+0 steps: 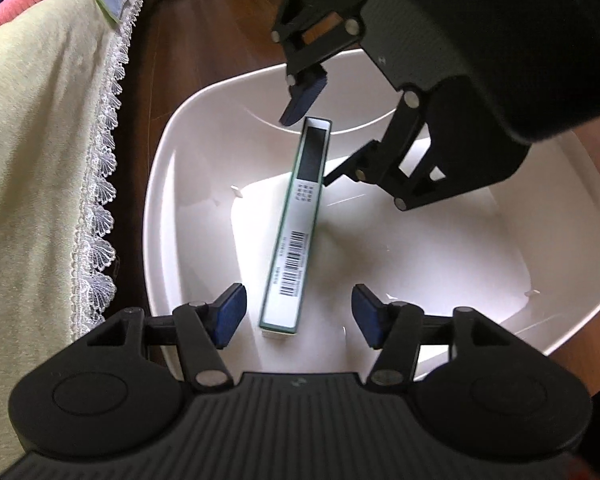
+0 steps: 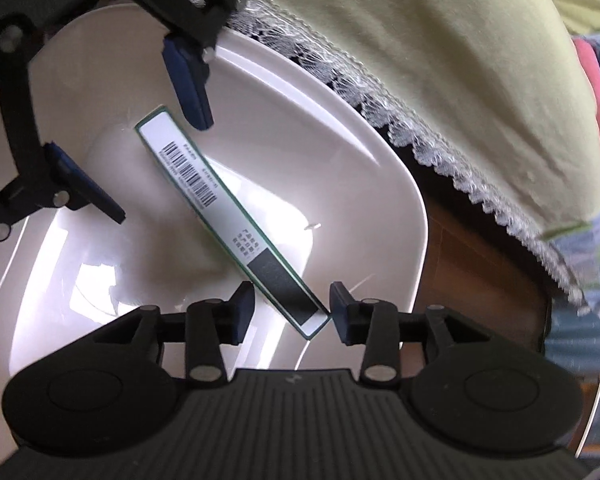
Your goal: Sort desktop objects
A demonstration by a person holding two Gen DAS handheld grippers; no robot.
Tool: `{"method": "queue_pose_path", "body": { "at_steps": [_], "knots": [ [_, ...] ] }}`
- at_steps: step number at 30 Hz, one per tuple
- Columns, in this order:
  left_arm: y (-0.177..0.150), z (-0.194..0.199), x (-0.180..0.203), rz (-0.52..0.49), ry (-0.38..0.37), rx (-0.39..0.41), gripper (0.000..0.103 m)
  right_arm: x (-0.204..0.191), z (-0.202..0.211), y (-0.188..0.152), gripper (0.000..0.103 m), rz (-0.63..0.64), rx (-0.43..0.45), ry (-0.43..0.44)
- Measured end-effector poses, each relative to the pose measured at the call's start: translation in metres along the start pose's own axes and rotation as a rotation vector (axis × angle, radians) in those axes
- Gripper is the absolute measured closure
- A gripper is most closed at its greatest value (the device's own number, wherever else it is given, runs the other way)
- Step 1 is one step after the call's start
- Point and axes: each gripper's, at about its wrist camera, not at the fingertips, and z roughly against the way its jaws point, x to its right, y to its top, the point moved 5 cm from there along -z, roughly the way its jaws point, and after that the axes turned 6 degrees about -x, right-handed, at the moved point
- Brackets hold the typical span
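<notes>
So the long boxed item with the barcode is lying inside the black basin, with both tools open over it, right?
Not quite. The basin is white, not black, as the left wrist view shows. The long box with the barcode lies inside it, with the left tool and right tool open over it.

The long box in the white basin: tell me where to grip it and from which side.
Grip the long box across its narrow width near the barcoded end, coming from above. It stands on edge inside the white basin, its two broad faces exposed with free space either side, so open jaws can straddle it.

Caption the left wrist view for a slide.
Long barcoded box inside white basin, both grippers' fingers open around it.
</notes>
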Motion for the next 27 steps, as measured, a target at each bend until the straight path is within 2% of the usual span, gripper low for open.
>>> {"method": "queue_pose_path", "body": {
  "at_steps": [3,10,15,18,22,27],
  "knots": [
    [0.007,0.003,-0.006,-0.003,0.003,0.021,0.042,0.004,0.004,-0.005,0.061,-0.091,-0.015,0.004],
    [0.008,0.032,-0.020,-0.007,0.009,0.074,0.042,0.010,0.013,-0.013,0.061,-0.341,-0.044,0.021],
    [0.007,0.053,-0.034,-0.012,0.004,0.084,0.042,0.019,0.014,-0.008,0.061,-0.512,-0.064,0.053],
    [0.009,0.058,-0.045,-0.031,-0.024,0.080,0.042,0.024,0.015,-0.008,0.059,-0.622,-0.071,0.097],
    [0.004,0.062,-0.050,-0.068,-0.064,0.072,0.042,0.026,0.012,-0.005,0.058,-0.715,-0.082,0.102],
    [-0.002,0.055,-0.065,0.022,-0.145,0.057,0.042,0.023,0.007,-0.001,0.055,-0.766,-0.100,0.082]
  ]
}}
